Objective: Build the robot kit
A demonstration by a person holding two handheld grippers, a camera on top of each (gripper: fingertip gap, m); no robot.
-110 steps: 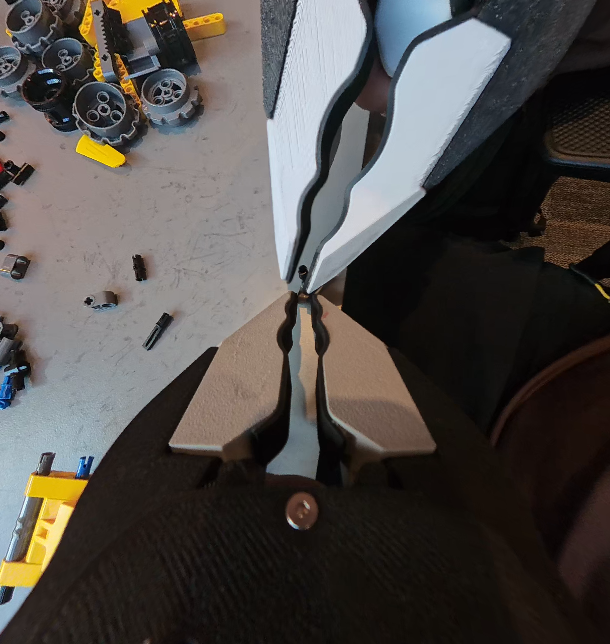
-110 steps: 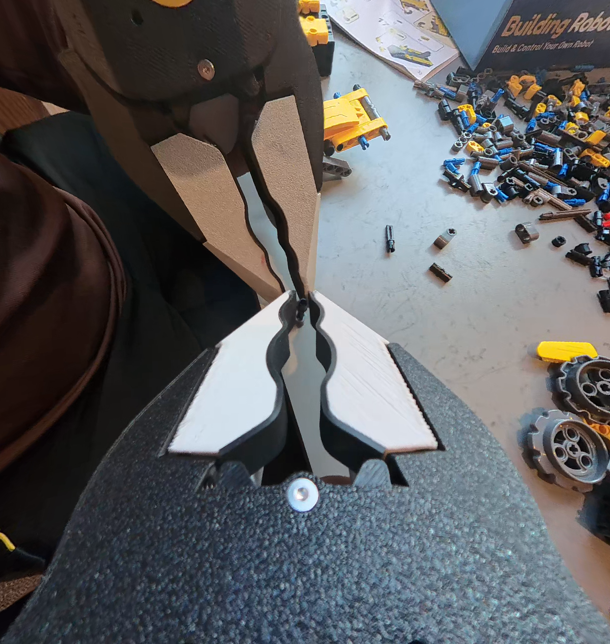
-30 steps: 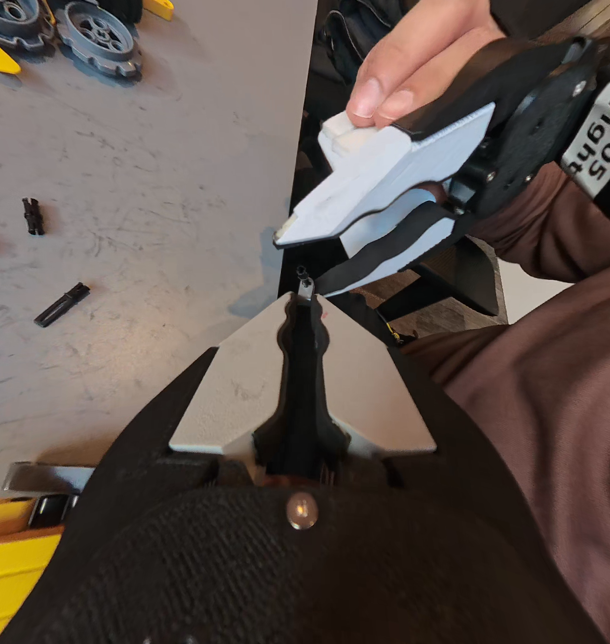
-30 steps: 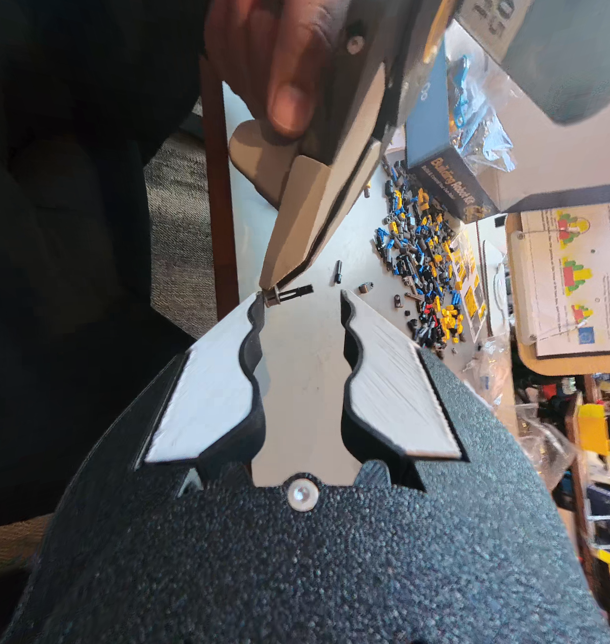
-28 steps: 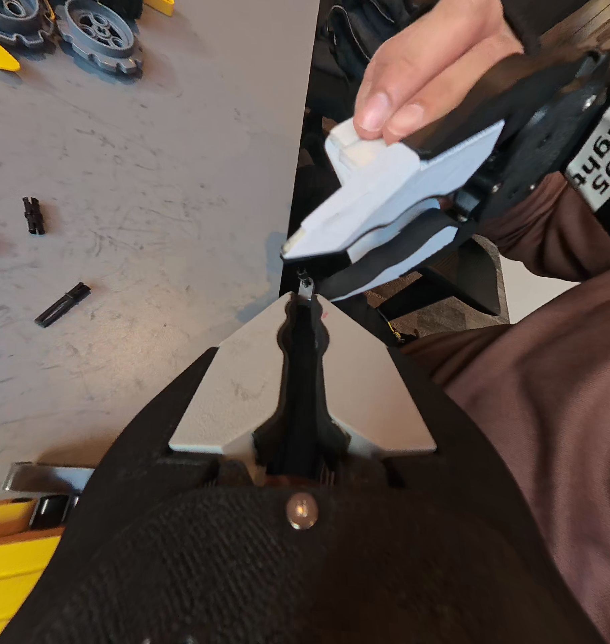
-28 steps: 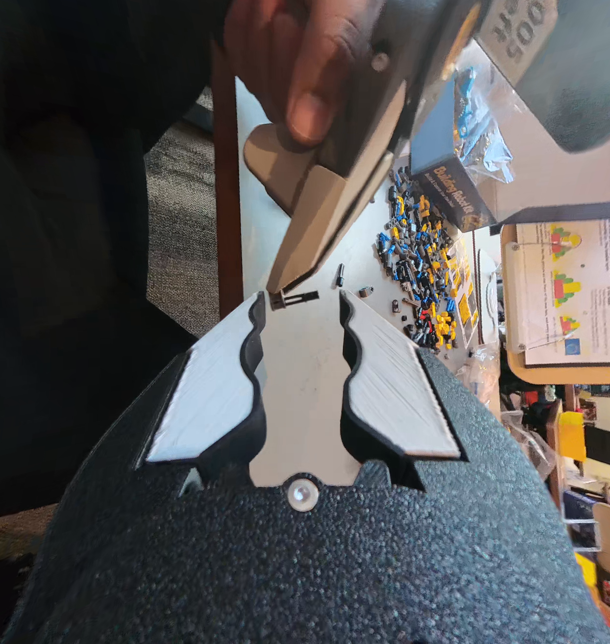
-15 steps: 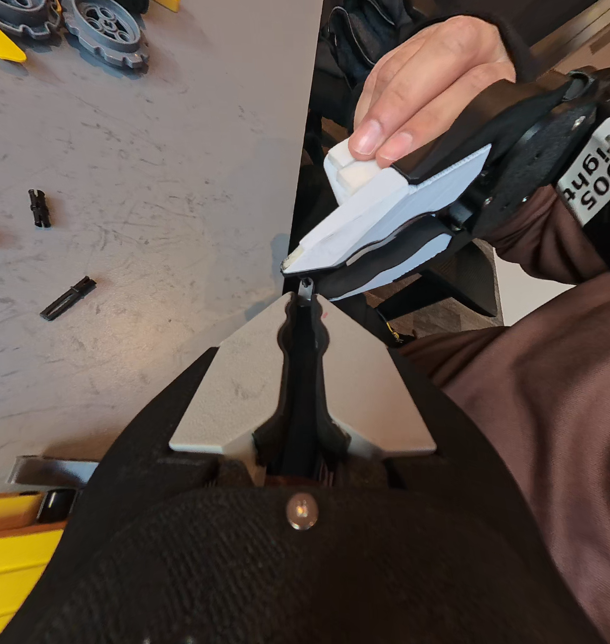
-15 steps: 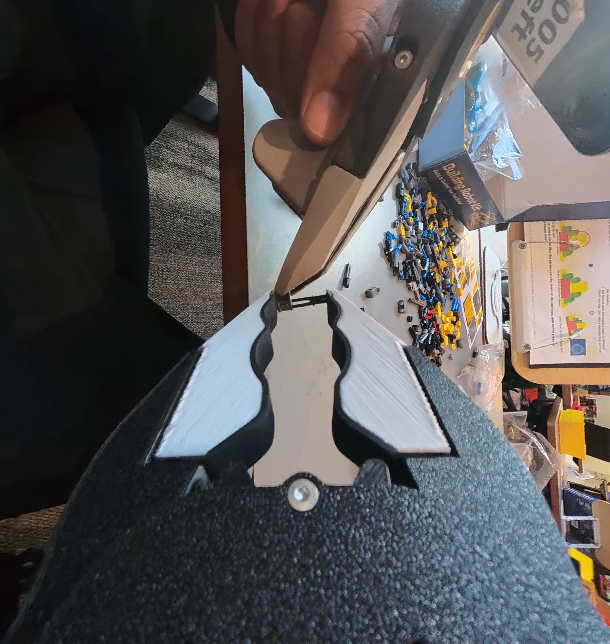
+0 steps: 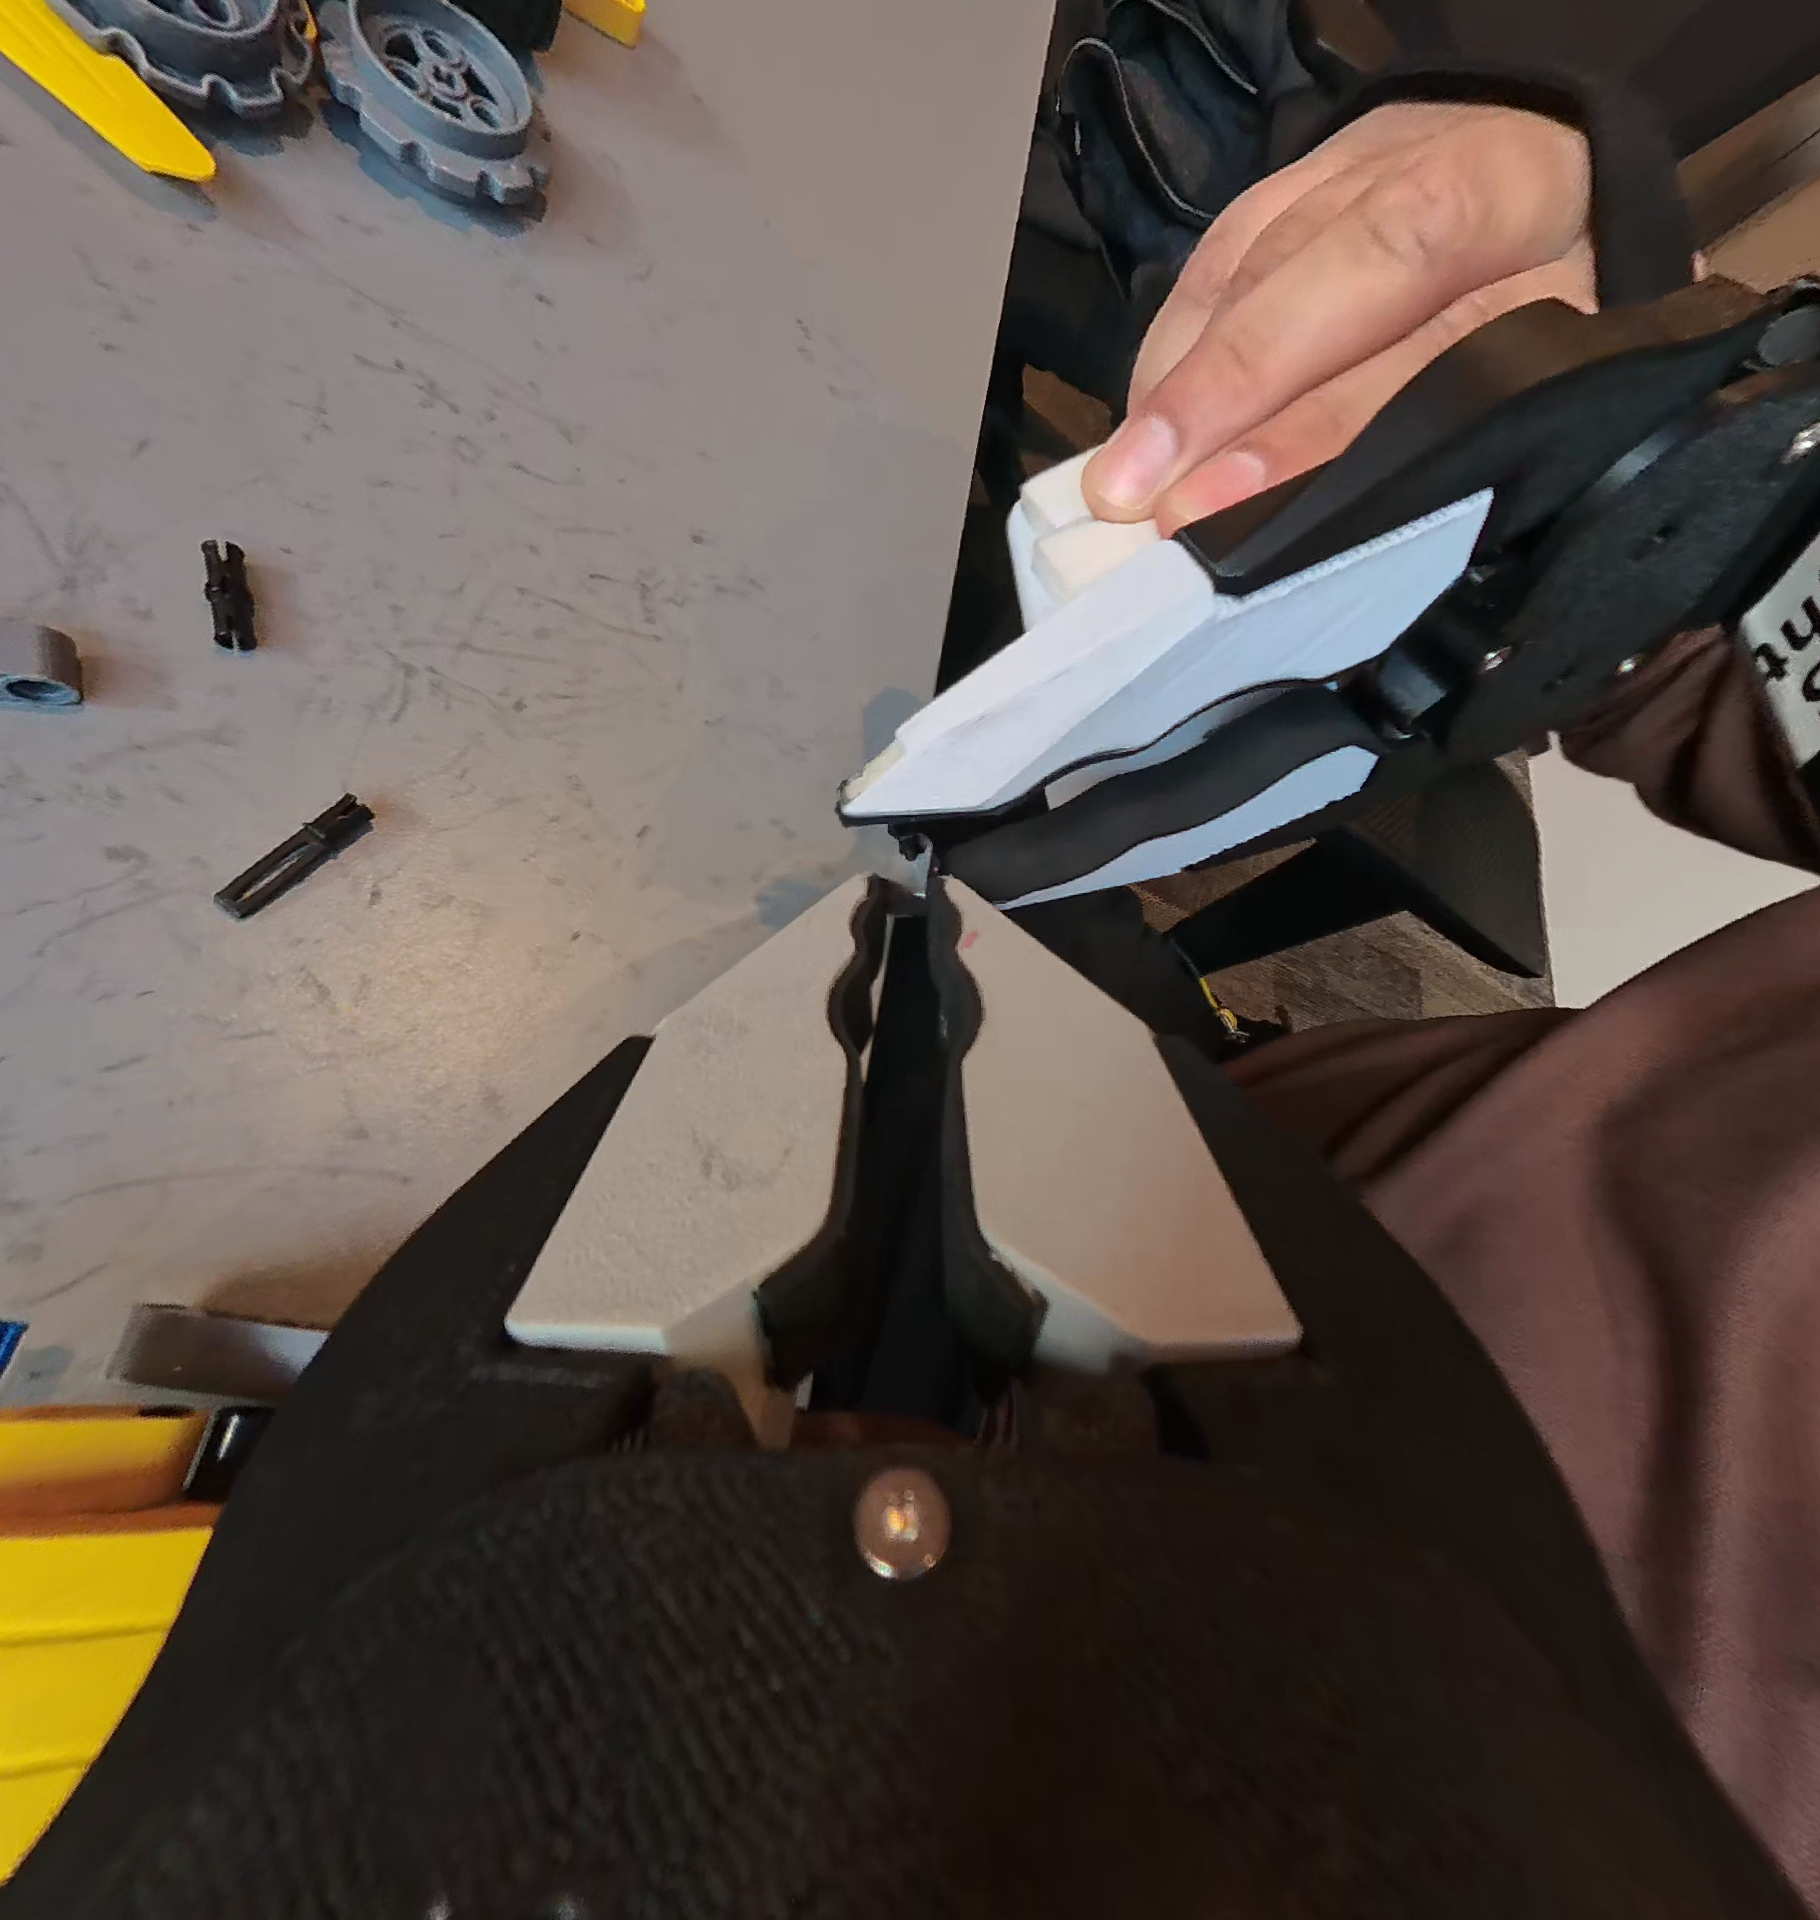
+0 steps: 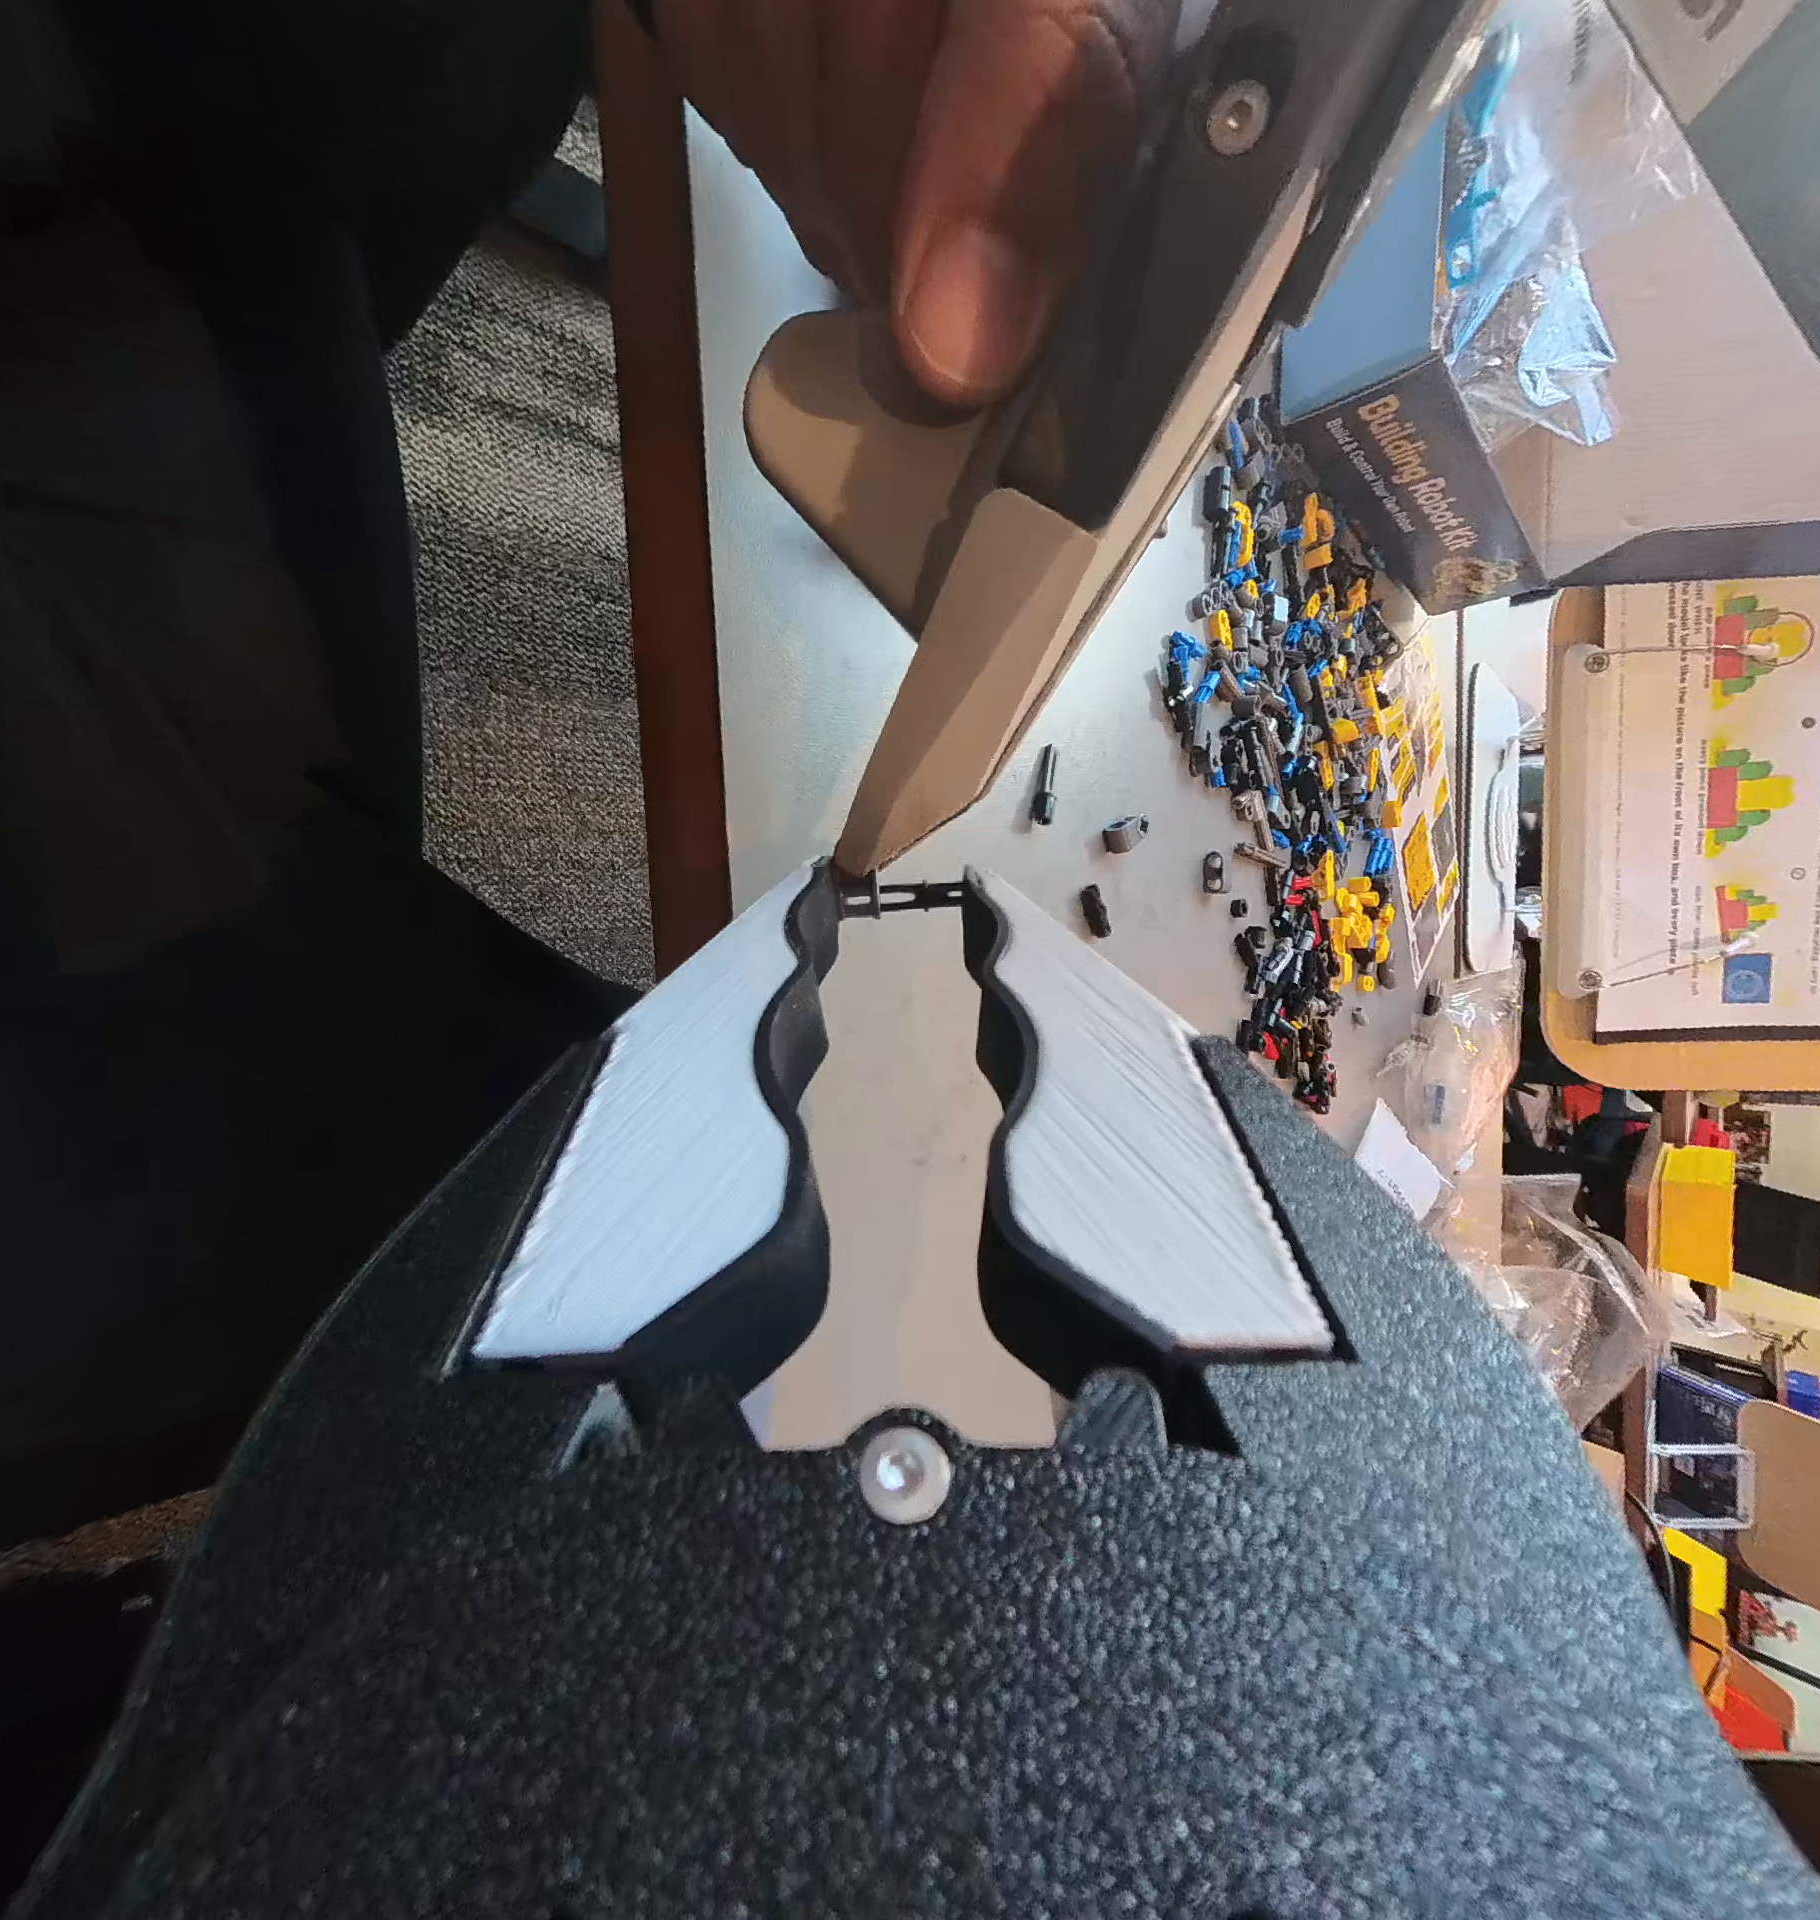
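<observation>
My left gripper (image 9: 908, 896), with grey fingers, is shut on a small grey connector that has a black pin (image 9: 911, 834) sticking out of it. It holds this just off the table's edge. My right gripper (image 10: 898, 896), with white fingers, meets it tip to tip. Its jaws are closed lengthwise on the black pin (image 10: 911, 902), one tip at each end. In the right wrist view the left gripper's grey fingers (image 10: 979, 675) come down from above. In the left wrist view the white fingers (image 9: 1145, 686) come in from the right, with a hand on them.
On the grey table (image 9: 470, 416) lie loose black pins (image 9: 293, 857), a grey connector (image 9: 12, 665), grey wheels (image 9: 438, 83) and a yellow assembly (image 9: 44, 1621). A pile of small parts (image 10: 1301, 748) and a dark box (image 10: 1405, 488) lie farther off. The grippers are tip to tip, or close to it.
My right gripper was open a second ago and has closed its jaws onto the ends of the black pin. My left gripper has kept its hold. Both have shifted slightly.
</observation>
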